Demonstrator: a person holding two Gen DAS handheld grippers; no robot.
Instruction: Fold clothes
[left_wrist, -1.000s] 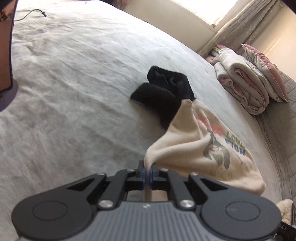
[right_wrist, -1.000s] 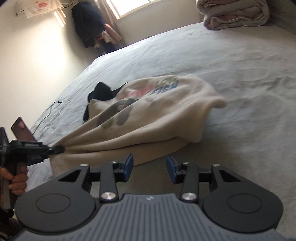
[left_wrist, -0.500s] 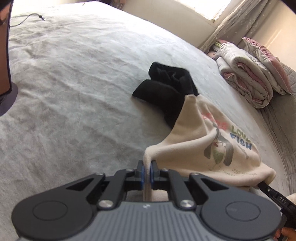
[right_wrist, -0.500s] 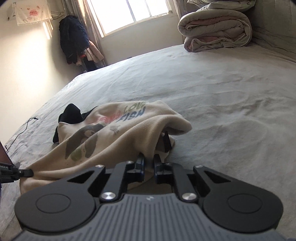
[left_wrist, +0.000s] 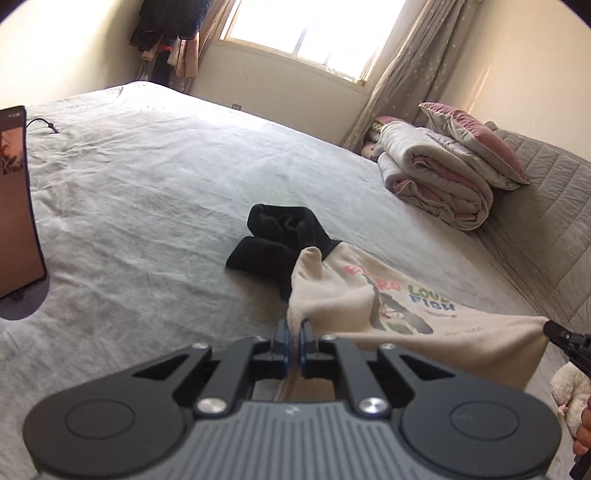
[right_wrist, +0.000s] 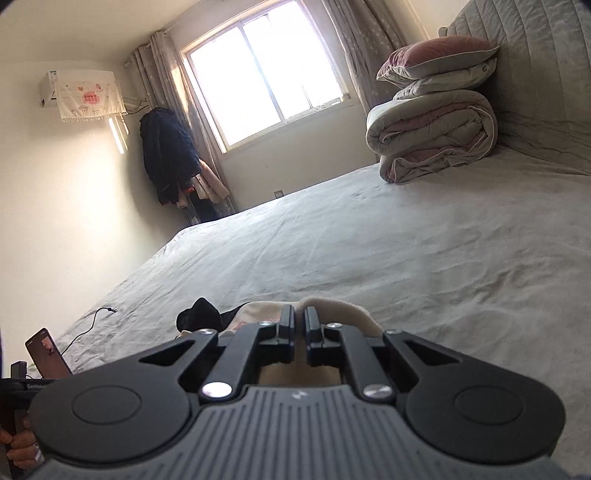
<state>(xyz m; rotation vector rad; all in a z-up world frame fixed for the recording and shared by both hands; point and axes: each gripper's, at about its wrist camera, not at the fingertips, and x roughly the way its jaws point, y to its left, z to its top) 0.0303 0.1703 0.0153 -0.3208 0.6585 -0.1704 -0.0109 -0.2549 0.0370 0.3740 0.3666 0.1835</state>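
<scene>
A cream sweatshirt (left_wrist: 369, 295) with a cartoon print and the words LOVE FISH hangs stretched between my two grippers above the grey bed (left_wrist: 166, 192). My left gripper (left_wrist: 294, 328) is shut on one bunched corner of it. At the right edge of the left wrist view, my right gripper (left_wrist: 561, 334) pinches the opposite corner. In the right wrist view that gripper (right_wrist: 299, 314) has its jaws closing the last bit, pads pressed on the cream fabric (right_wrist: 343, 310). A black garment (left_wrist: 280, 236) lies crumpled on the bed just beyond the sweatshirt.
A phone on a stand (left_wrist: 14, 206) is at the bed's left edge, with a charging cable (left_wrist: 44, 123) behind it. Folded quilts and a pink pillow (left_wrist: 436, 184) are stacked by the padded headboard (left_wrist: 546, 206). A plush toy (left_wrist: 569, 395) sits at the right.
The right gripper closed on the sweatshirt's edge. Both grippers then rose, lifting and stretching the sweatshirt between them; both views now tilt up toward the window.
</scene>
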